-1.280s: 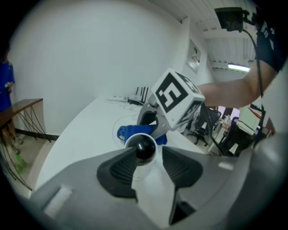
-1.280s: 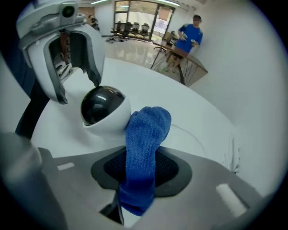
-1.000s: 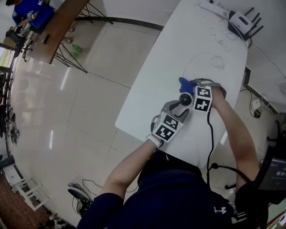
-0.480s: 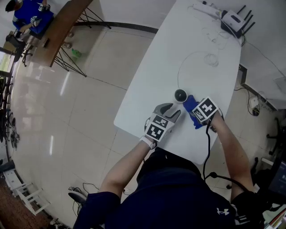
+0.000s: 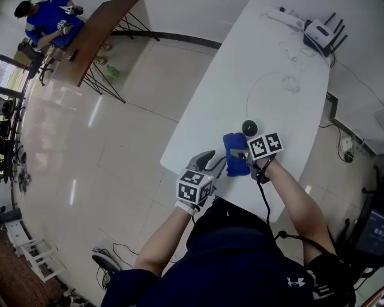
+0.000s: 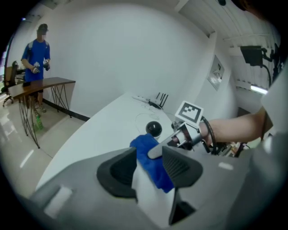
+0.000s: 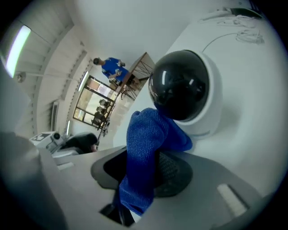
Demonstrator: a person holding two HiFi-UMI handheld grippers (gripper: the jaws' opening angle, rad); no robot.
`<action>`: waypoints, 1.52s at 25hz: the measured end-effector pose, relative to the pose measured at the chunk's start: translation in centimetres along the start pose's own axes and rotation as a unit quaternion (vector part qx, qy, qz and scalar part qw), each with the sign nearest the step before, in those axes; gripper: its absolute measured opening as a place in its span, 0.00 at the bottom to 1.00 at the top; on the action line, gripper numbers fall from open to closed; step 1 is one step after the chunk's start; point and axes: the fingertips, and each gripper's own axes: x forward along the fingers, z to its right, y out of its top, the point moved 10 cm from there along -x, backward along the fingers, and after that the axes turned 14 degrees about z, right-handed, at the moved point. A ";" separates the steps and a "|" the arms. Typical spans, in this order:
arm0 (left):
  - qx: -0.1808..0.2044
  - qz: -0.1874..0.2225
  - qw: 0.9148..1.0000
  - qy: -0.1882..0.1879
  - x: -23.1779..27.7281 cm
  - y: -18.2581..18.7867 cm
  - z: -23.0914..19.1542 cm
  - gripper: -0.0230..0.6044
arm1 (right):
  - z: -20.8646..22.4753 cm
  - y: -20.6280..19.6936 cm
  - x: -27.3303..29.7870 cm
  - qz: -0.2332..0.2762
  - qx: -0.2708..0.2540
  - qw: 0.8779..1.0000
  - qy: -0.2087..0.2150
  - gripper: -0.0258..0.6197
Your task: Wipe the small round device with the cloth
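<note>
The small round device [image 5: 249, 127] is a black dome on a white base, standing on the white table [image 5: 240, 72]. A blue cloth [image 5: 233, 144] lies just in front of it, pinched in my right gripper [image 5: 241, 156]. In the right gripper view the cloth [image 7: 144, 148] runs up between the jaws and touches the dome [image 7: 180, 85]. My left gripper [image 5: 211, 160] hangs near the table's front edge, left of the cloth, open and empty. The left gripper view looks past its own jaws [image 6: 148, 168] to the cloth [image 6: 143, 143] and the device [image 6: 154, 128].
A white router [image 5: 321, 31] with antennas, a power strip [image 5: 287, 14] and a thin looping cable [image 5: 264, 81] sit at the table's far end. Across the shiny floor, a person in blue [image 5: 51, 21] stands by a wooden table [image 5: 90, 39].
My right gripper has carried the cloth from behind the device, round its right side, to its near side. The left gripper has drawn back from the device toward the table edge.
</note>
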 end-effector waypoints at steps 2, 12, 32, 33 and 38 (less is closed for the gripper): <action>-0.009 0.007 1.000 0.008 -0.7 -0.2 -0.4 0.32 | -0.2 0.7 1.0 0.041 0.024 0.999 0.003 0.26; -0.022 0.006 1.000 -0.008 0.1 0.1 -0.4 0.32 | 0.1 -0.6 -0.5 0.073 0.072 0.995 0.004 0.27; -0.376 0.056 0.869 -0.317 3.9 1.6 2.3 0.71 | -6.1 -1.8 -11.3 0.194 -0.043 0.937 0.288 0.27; -0.372 0.058 0.870 -0.319 3.9 1.7 2.4 0.63 | -6.1 -1.8 -11.2 0.191 -0.041 0.937 0.290 0.27; -0.299 0.073 0.909 -0.280 3.6 1.7 1.8 0.30 | -5.6 -1.9 -10.4 0.180 -0.036 0.951 0.247 0.28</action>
